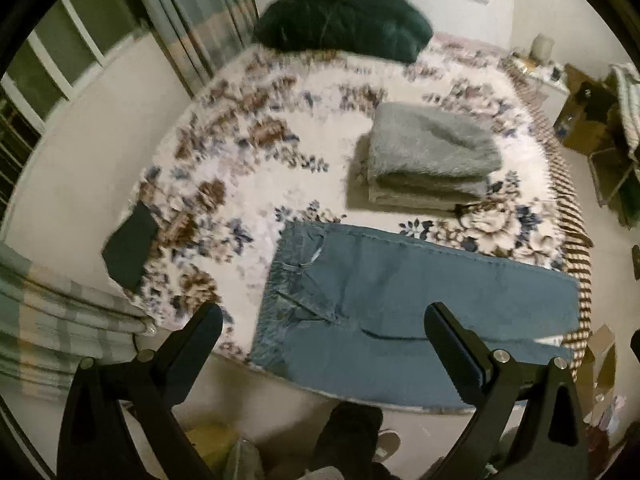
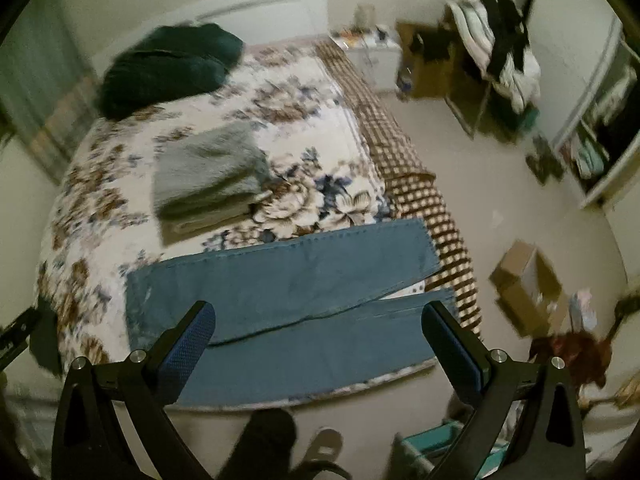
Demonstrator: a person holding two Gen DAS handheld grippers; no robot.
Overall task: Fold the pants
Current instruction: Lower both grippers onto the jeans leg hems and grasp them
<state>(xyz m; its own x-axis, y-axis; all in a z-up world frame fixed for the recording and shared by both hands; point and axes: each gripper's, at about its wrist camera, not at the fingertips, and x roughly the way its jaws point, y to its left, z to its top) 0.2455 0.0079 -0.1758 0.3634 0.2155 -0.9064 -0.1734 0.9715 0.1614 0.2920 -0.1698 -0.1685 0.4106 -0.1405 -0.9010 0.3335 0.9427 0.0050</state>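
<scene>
Blue jeans [image 1: 400, 304] lie flat across the near end of the bed, waistband to the left, both legs stretched to the right. In the right wrist view the jeans [image 2: 304, 280] show two legs side by side, their hems at the bed's right edge. My left gripper [image 1: 324, 320] is open and empty, held above the waist and hip part. My right gripper [image 2: 318, 320] is open and empty, held above the legs. Neither touches the cloth.
The bed has a floral cover [image 1: 248, 152] with a folded grey blanket stack [image 1: 428, 156] and a dark green pillow [image 1: 344, 16]. A small dark cloth [image 1: 130, 250] lies at the left edge. Cardboard boxes [image 2: 524, 280] and a clothes rack [image 2: 496, 44] stand on the floor at right.
</scene>
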